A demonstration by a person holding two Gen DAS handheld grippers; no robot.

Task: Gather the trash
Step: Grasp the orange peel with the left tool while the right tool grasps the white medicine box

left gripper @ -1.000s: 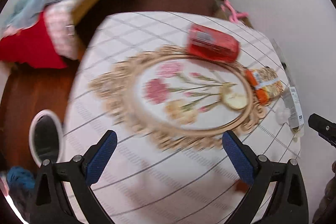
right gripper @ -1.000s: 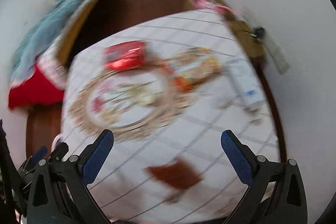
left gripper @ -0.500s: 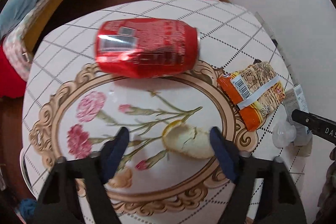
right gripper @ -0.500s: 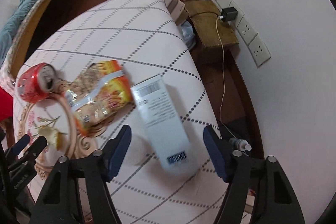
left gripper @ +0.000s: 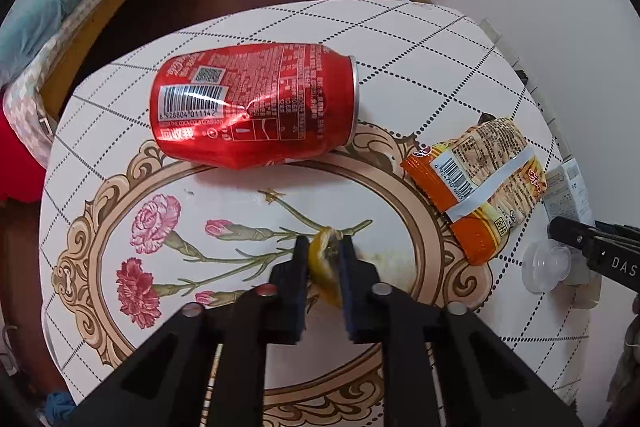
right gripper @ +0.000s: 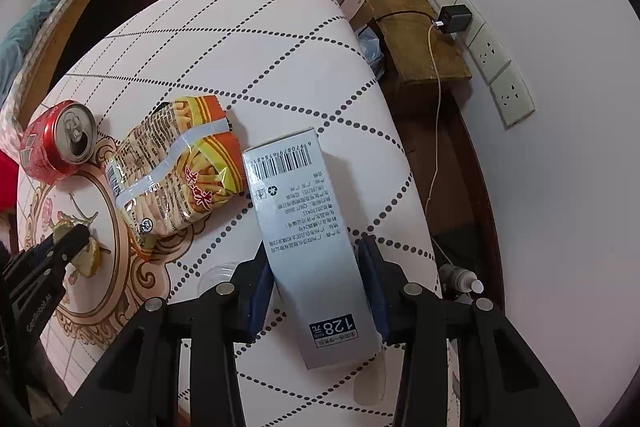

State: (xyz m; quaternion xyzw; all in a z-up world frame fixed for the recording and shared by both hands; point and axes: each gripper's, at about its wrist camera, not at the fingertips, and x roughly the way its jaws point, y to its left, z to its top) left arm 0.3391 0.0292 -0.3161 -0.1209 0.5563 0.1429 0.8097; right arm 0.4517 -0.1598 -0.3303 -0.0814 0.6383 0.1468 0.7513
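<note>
1. The yellow fruit peel (left gripper: pixel 323 269) lies on the flower picture in the middle of the table (left gripper: pixel 420 67), squeezed between the pads of the left gripper (left gripper: pixel 324 259), whose jaws are closing to a narrow gap.
2. The grey carton (right gripper: pixel 308 227) lies near the table's right edge; its label reads "128", with a barcode at the far end.
3. The right gripper (right gripper: pixel 316 287) straddles the carton, jaws closing with both pads against its long sides.
4. The dented red can (left gripper: pixel 256 107) lies on its side, printed "THE COCA-COLA COMPANY".
5. An orange snack bag (right gripper: pixel 176 171) lies between can and carton, just beside the carton.
6. A clear plastic cap (left gripper: pixel 546 265) sits beside the carton.
</note>
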